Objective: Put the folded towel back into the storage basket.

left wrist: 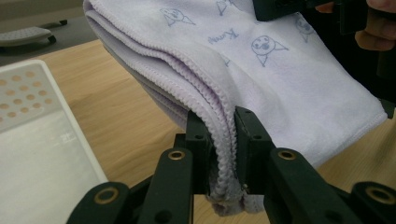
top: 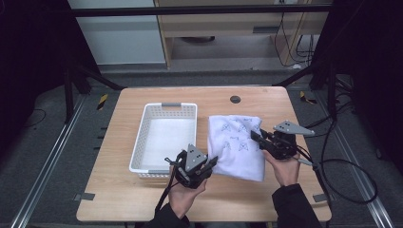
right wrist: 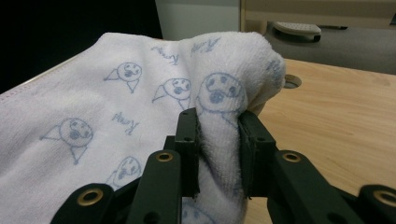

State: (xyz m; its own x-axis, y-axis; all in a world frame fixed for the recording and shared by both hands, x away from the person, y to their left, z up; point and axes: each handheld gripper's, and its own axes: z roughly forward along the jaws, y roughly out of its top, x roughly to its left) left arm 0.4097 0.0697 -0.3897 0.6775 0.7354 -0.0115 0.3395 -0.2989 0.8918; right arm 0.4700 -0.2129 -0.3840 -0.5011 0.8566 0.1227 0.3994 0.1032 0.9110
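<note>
The folded white terry towel (top: 236, 146), printed with pale blue cartoon faces, carries short cursive blue words between the faces; they are too soft to read with confidence in either gripper view. The towel lies on the light wooden table (top: 119, 199), just right of the white perforated plastic basket (top: 164, 137), with both ends gripped. In the left gripper view, the left gripper (left wrist: 227, 154) has its black jaws nearly closed on the stitched edges of the towel's stacked layers (left wrist: 219, 116), which pass between the jaw pads and hang slightly below them. In the high view this gripper (top: 212, 163), held in the person's left hand (top: 183, 194), meets the towel's near left corner. In the right gripper view, the right gripper (right wrist: 218, 154) has its jaws pressed onto a bunched fold of the towel (right wrist: 219, 98), which bulges above the pads. In the high view the right gripper (top: 256, 135) grips the towel's right edge. A round dark grommet (top: 235, 99) sits in the table beyond the towel.
</note>
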